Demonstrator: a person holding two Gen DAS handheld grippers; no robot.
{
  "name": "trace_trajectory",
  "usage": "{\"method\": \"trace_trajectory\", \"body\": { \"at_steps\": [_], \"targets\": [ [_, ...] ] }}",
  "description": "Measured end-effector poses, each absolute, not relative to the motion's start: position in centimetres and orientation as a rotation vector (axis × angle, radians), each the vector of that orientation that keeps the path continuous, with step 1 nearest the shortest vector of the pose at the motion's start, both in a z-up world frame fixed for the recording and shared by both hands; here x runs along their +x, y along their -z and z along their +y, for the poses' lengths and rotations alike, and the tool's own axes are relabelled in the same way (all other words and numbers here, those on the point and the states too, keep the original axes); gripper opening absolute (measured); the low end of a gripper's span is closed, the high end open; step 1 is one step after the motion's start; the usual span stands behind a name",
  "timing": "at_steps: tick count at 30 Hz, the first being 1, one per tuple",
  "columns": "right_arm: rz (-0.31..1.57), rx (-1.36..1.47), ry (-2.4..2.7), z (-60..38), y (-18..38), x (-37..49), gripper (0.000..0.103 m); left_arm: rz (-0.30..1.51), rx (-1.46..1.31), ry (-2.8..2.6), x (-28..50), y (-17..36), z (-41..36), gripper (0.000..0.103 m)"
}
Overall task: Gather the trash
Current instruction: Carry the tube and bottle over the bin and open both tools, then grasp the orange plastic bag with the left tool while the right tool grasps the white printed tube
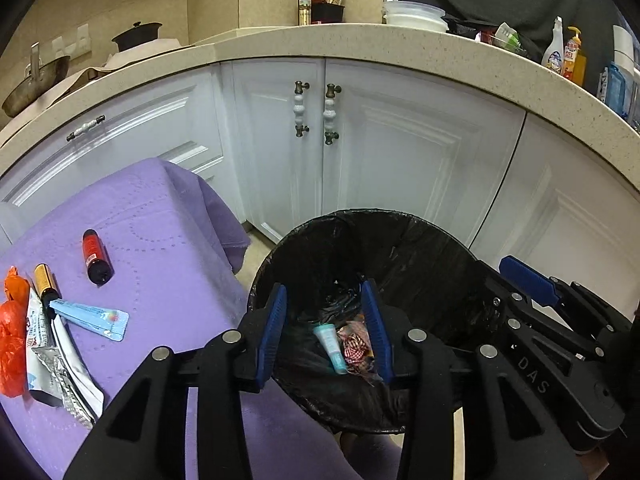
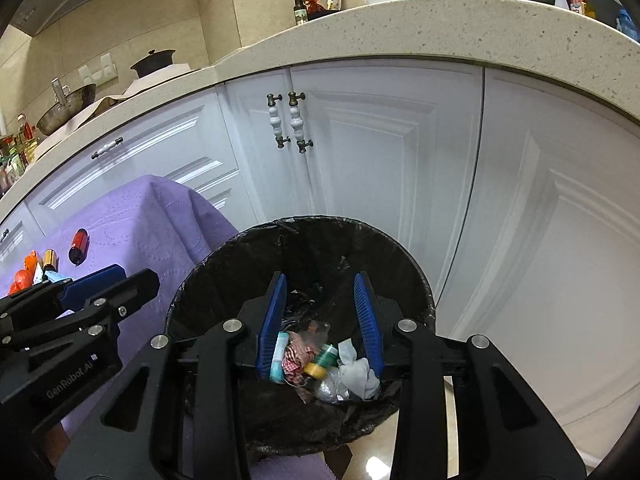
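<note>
Both hand-held grippers hang over the black-lined bin [image 2: 304, 320], which stands just beside the purple tabletop [image 1: 160, 240]. The left hand-held gripper [image 1: 326, 332] has its jaws apart and empty; so does the right hand-held gripper [image 2: 320, 320]. In the bin lie a tube [image 2: 278, 356], a checked wrapper [image 2: 296, 358], a tissue [image 2: 358, 372]. On the tabletop's left edge remain a red bottle [image 1: 95, 256], a blue packet [image 1: 92, 318] and an orange bag [image 1: 12, 332].

Purple-clothed table [image 1: 168, 216] with red bottle [image 1: 95, 256], blue sachet [image 1: 94, 317], orange bag [image 1: 11, 332].
</note>
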State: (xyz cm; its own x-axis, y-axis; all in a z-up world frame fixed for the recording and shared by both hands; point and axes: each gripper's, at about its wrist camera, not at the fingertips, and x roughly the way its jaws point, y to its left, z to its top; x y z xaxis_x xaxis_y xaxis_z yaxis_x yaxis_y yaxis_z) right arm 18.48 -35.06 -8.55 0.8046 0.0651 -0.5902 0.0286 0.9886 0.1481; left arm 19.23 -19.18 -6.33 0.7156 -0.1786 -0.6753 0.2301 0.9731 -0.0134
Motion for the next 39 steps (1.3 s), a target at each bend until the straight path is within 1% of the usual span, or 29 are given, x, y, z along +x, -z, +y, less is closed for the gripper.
{"method": "trace_trajectory", "body": {
  "at_steps": [7,10,16,26,29,39],
  "targets": [
    [0.626,0.157,-0.011,-35.1,7.8,17.8,0.035,0.725,0.061,0.214,18.8,5.7,-18.1,0.04],
    [0.62,0.155,-0.016,-34.8,7.5,17.5,0.035,0.705,0.062,0.198,18.3,5.1,-17.3,0.043],
    [0.608,0.149,-0.047,-32.9,6.6,16.8,0.035,0.679,0.055,0.141,16.9,4.1,-14.0,0.044],
    [0.609,0.121,-0.163,-26.1,5.5,15.9,0.035,0.677,0.014,-0.001,14.3,3.5,-6.0,0.044],
    [0.612,0.108,-0.207,-23.7,5.2,15.7,0.035,0.677,0.007,-0.06,13.5,3.7,-3.2,0.046],
    [0.638,0.05,-0.337,-16.0,5.3,14.7,0.035,0.709,-0.044,-0.193,11.3,4.9,3.9,0.046]
  ]
}}
